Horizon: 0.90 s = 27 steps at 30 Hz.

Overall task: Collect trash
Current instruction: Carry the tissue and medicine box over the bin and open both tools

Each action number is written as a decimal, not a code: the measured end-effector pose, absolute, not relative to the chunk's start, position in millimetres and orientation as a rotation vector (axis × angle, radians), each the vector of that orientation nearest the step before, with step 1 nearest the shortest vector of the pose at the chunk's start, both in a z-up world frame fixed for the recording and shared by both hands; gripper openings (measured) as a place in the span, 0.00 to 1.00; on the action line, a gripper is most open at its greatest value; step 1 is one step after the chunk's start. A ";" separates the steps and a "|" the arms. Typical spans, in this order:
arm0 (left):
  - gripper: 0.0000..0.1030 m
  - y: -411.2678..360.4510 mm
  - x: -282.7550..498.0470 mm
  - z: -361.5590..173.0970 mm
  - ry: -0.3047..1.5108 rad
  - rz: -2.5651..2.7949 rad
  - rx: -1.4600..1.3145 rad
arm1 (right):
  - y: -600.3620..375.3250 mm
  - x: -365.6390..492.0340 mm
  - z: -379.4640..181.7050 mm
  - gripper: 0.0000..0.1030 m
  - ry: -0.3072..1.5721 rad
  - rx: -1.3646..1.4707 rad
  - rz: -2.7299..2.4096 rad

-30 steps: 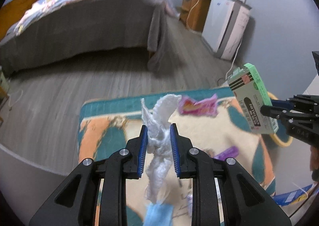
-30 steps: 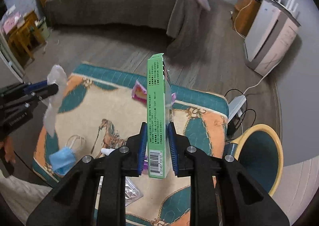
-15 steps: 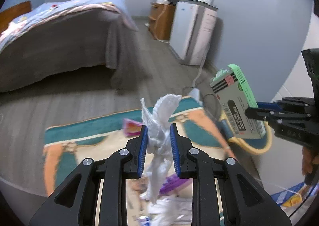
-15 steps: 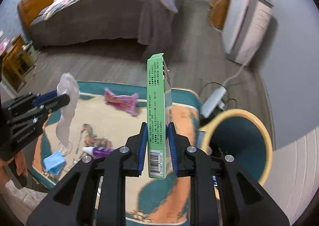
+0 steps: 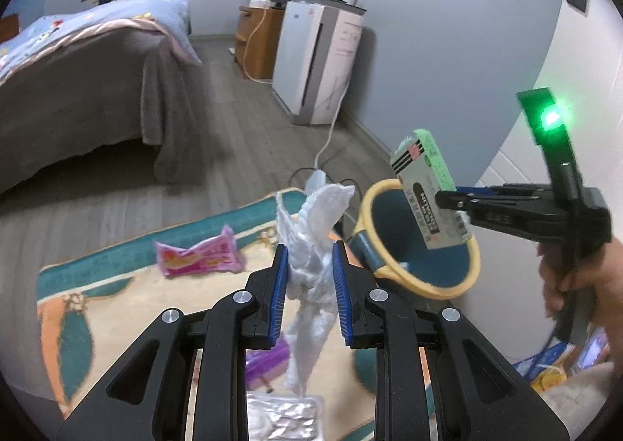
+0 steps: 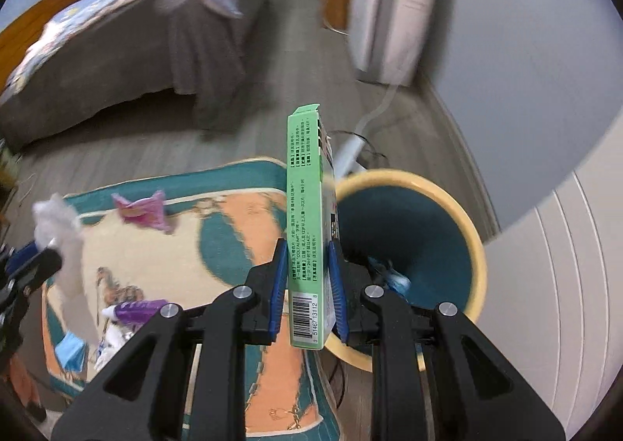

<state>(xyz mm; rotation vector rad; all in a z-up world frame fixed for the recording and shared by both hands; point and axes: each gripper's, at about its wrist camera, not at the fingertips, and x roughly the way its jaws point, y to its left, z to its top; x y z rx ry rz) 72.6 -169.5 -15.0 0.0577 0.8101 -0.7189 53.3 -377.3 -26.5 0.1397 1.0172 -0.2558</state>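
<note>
A bed point(image 5: 78, 63) with a blue quilt stands on grey wood flooring; a white appliance point(image 5: 317, 63) sits beside a wooden cabinet point(image 5: 257, 39) against the wall

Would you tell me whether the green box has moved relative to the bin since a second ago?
Yes. The green box has moved toward the bin, now at its rim rather than over the rug.

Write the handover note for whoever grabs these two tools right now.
Left tool: shut on the crumpled white tissue, held above the rug.
Right tool: shut on the green carton, held at the near rim of the yellow-rimmed bin.
Done: both pieces picked up; something small and blue lies in the bin already.
Left: drop carton, then tissue, into the bin. On the rug remain the pink wrapper, purple tube, blue face mask and foil blister pack.
</note>
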 end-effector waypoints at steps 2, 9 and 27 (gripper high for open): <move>0.23 -177.1 71.2 -15.8 0.813 -0.724 0.062 | -383.9 53.3 -27.6 0.20 1.005 0.186 -0.246; 0.24 -203.6 61.5 -11.0 0.800 -0.762 0.078 | -422.3 47.9 -41.0 0.20 1.006 0.225 -0.251; 0.24 -343.3 87.5 -49.1 0.907 -0.825 0.196 | -521.4 26.0 -84.4 0.20 1.052 0.400 -0.426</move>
